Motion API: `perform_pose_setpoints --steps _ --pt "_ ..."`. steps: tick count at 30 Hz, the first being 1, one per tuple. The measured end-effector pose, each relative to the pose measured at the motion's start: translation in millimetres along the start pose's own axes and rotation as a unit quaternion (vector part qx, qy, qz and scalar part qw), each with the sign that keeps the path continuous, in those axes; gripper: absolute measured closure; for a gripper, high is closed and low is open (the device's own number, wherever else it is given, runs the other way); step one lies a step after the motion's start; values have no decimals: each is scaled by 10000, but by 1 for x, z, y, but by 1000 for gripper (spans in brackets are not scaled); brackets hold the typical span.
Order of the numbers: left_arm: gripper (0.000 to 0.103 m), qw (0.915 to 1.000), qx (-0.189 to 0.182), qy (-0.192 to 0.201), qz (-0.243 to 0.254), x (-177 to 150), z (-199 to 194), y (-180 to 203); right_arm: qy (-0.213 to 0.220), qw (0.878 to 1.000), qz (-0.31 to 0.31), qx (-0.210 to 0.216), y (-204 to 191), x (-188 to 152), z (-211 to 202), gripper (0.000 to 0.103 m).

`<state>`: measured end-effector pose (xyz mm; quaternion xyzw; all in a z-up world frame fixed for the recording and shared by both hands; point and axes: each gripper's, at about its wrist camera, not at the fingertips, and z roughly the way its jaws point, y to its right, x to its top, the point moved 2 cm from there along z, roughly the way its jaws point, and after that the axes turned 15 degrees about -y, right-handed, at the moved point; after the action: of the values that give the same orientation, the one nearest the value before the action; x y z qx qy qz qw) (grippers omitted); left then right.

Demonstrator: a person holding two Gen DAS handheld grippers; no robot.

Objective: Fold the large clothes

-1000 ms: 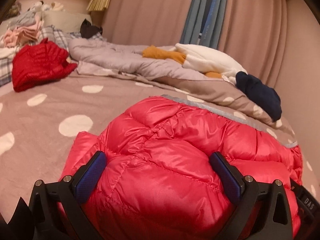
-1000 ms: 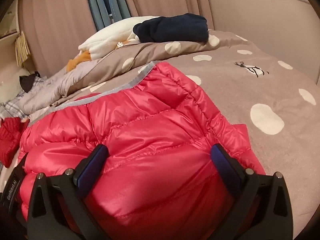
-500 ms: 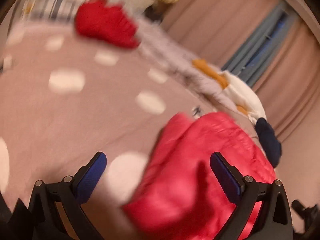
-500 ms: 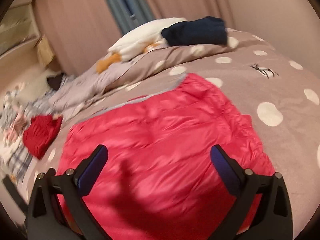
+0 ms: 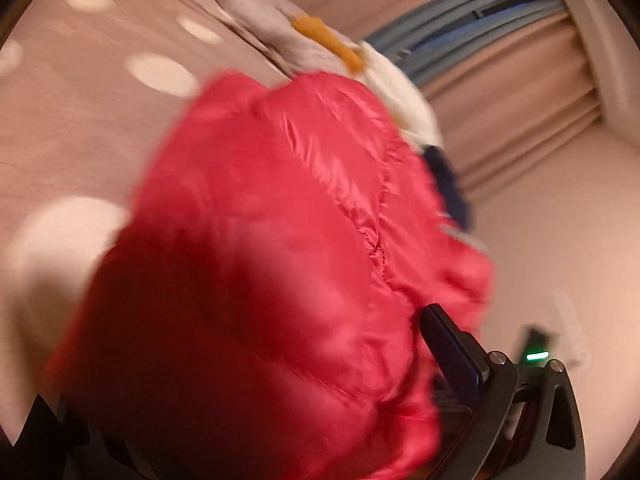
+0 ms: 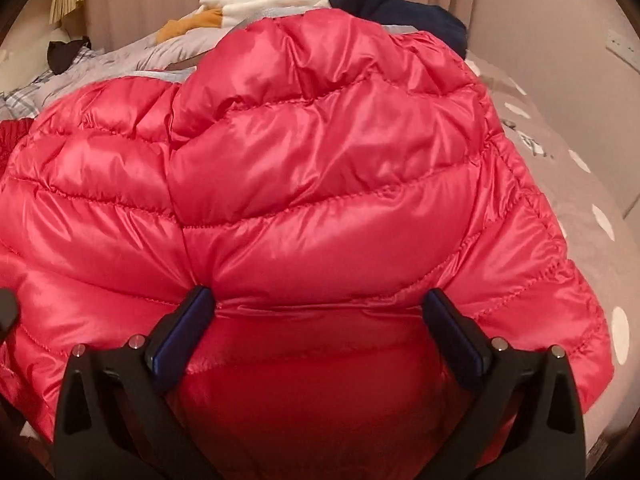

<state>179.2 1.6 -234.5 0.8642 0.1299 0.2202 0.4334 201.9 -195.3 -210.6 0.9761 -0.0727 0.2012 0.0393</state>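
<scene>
Jacket (image 6: pixel 320 168) sits on the dotted bedspread (image 6: pixel 600 216), red quilted puffer, bunched up with one layer doubled over the rest. In the right wrist view it lies dead ahead of the right gripper (image 6: pixel 316 328) and fills most of the frame; its long axis runs roughly left-right across the fingers. Right jaws are spread wide, with a puffy roll of fabric bulging between the pads (image 6: pixel 180 332), touching or nearly so, not pinched. Left wrist view is motion-blurred and tilted: jacket (image 5: pixel 280 240) crowds the left gripper (image 5: pixel 248 392) from close in front. Only one left pad (image 5: pixel 452 352) shows; the other is hidden behind fabric, so left jaw spacing can't be read. Judgement: both grippers sit at the near edge, right one squarer to it, so the fold likely goes away from the person toward the pile of other clothes (image 6: pixel 360 4) beyond.
</scene>
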Motion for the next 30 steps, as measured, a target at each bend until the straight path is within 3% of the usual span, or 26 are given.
perform_pose_setpoints --steps 1,3,5,8,10,14,17,19,21,23,24,25,27,30 --pt "1 9988 -442 -178 -74 7 4 -2 66 9999 -29 118 4 2 6 0" --pt "1 9967 -702 -211 -345 17 7 -11 148 9997 -37 186 7 4 12 0" --pt "17 9960 -632 36 -632 22 7 -21 217 9997 -68 42 4 5 15 0" --pt "30 9972 -390 180 -612 22 10 -25 430 9991 28 -7 4 2 10 0" --pt "34 9981 -229 276 -505 19 11 -24 511 9987 52 74 5 -1 4 0" --pt "37 9978 -189 451 -439 16 13 -20 612 9953 307 679 32 -9 -28 2" --pt "37 9976 -111 559 -400 15 6 -22 1045 9859 1055 769 74 -15 -66 0" --pt "37 9973 -6 635 -373 19 8 -20 1307 9722 1723 894 119 -22 -84 0" --pt "37 9971 115 677 -336 21 8 -20 1233 9613 2239 1026 150 -36 -80 0" --pt "37 9970 209 685 -304 21 8 -19 562 9445 3011 1191 181 -53 -47 0" --pt "38 9968 250 696 -305 20 8 -19 -19 9321 3381 1300 190 -60 -20 0" --pt "39 9965 278 718 -317 19 7 -19 -193 9234 3488 1590 194 -62 -3 0" --pt "40 9958 356 778 -334 20 7 -19 378 9304 3139 1852 186 -58 -4 0" --pt "46 9939 544 878 -397 18 2 -21 97 9255 2306 3002 150 -41 7 23"
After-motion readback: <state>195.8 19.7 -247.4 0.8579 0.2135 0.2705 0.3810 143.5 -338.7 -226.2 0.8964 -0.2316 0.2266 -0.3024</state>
